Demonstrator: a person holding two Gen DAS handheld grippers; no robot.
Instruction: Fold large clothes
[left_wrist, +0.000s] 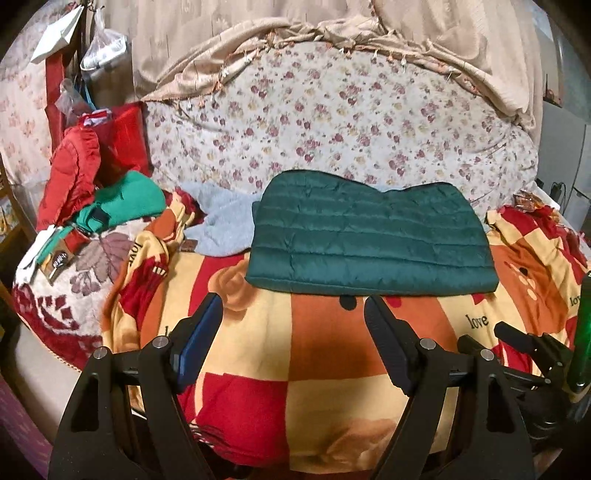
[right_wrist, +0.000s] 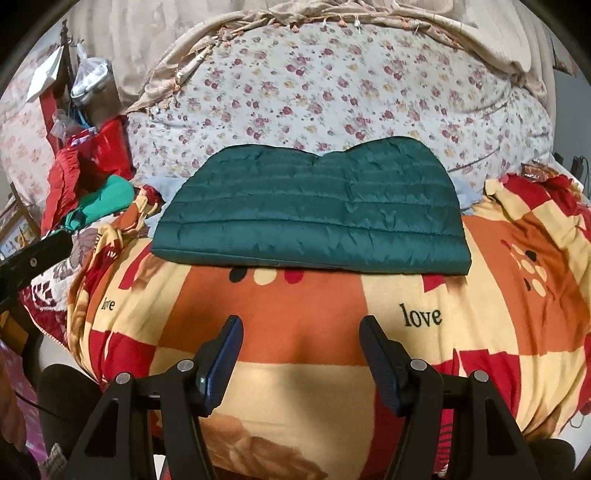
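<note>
A dark green quilted jacket (left_wrist: 369, 236) lies folded into a flat rectangle on the orange, red and cream "love" blanket (left_wrist: 317, 350). It also shows in the right wrist view (right_wrist: 314, 214). My left gripper (left_wrist: 293, 306) is open and empty, just short of the jacket's near edge. My right gripper (right_wrist: 301, 328) is open and empty, held above the blanket a little further back from the jacket. The right gripper's body shows at the left wrist view's right edge (left_wrist: 535, 350).
A pile of clothes lies at the left: a red jacket (left_wrist: 74, 173), a bright green garment (left_wrist: 125, 203) and a light blue fleece (left_wrist: 221, 225). A floral quilt (left_wrist: 332, 122) rises behind the jacket. A red and white leaf blanket (left_wrist: 66, 284) hangs at the left.
</note>
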